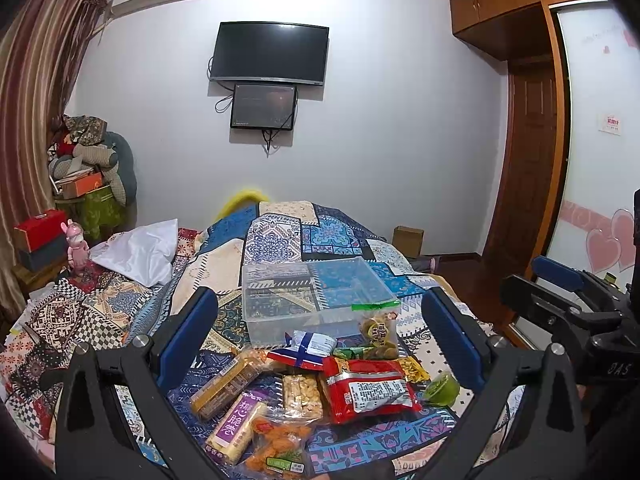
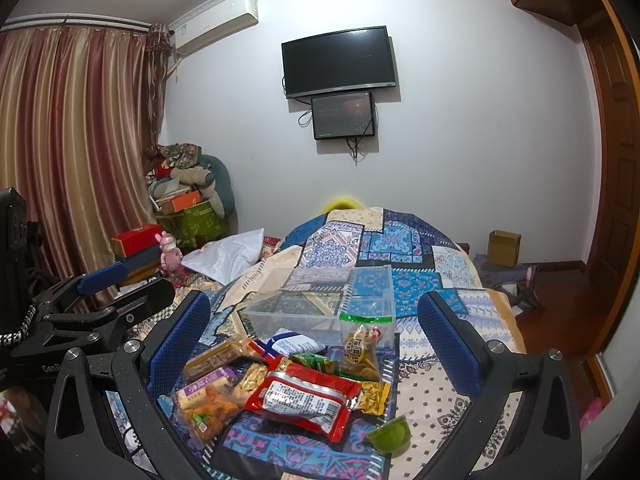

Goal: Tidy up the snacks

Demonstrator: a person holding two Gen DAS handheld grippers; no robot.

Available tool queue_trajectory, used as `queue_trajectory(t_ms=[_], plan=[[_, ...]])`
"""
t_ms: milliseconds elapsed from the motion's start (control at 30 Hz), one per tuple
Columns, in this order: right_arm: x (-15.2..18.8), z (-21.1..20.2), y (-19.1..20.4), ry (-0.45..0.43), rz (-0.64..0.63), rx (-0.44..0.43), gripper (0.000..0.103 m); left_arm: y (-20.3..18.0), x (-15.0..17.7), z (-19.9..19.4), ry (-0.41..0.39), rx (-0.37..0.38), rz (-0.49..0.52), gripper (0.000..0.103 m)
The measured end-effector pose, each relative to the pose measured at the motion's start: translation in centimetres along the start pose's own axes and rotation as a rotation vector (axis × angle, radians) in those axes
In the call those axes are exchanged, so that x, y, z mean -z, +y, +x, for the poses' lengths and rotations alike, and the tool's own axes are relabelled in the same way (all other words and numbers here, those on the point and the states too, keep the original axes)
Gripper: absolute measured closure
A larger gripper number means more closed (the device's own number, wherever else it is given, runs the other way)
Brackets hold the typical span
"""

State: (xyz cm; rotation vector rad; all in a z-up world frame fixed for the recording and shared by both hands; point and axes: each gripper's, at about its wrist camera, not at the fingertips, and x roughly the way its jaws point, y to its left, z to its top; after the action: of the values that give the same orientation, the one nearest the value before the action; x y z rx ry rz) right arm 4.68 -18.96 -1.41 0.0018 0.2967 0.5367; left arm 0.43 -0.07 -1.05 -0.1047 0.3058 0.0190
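Observation:
A pile of snack packets lies on the patterned bedspread: a red packet (image 1: 370,392) (image 2: 306,398), a blue-and-white packet (image 1: 310,346) (image 2: 294,342), a purple wafer bar (image 1: 236,426), an orange crisps bag (image 1: 280,446) (image 2: 206,410), a zip bag of round sweets (image 1: 378,328) (image 2: 362,350) and a green jelly cup (image 1: 442,390) (image 2: 390,436). A clear plastic box (image 1: 316,300) (image 2: 320,300) stands empty just behind them. My left gripper (image 1: 320,340) is open above the pile. My right gripper (image 2: 316,348) is open above it too, and also shows at the right edge of the left wrist view (image 1: 568,304).
The bed (image 1: 120,320) fills the foreground, with a white pillow (image 1: 140,252) at the left. A wardrobe (image 1: 580,140) and wooden floor lie to the right. A cardboard box (image 2: 505,248) sits on the floor. Clutter and curtains (image 2: 72,140) stand at the left.

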Motion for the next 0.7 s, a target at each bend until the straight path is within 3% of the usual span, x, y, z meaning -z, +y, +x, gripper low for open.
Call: queue_trajectory(t_ms=[433,700], plan=[[0.2,0.2,0.1,0.008,0.004,0.001,0.0,0.0,0.0,0.5,0.007,0.009,0.007,0.0],[0.6,2.5,-0.8,0.078,0.015,0.012,0.0,1.4,0.7,3.9,0.09,0.022,-0.013,0.0]])
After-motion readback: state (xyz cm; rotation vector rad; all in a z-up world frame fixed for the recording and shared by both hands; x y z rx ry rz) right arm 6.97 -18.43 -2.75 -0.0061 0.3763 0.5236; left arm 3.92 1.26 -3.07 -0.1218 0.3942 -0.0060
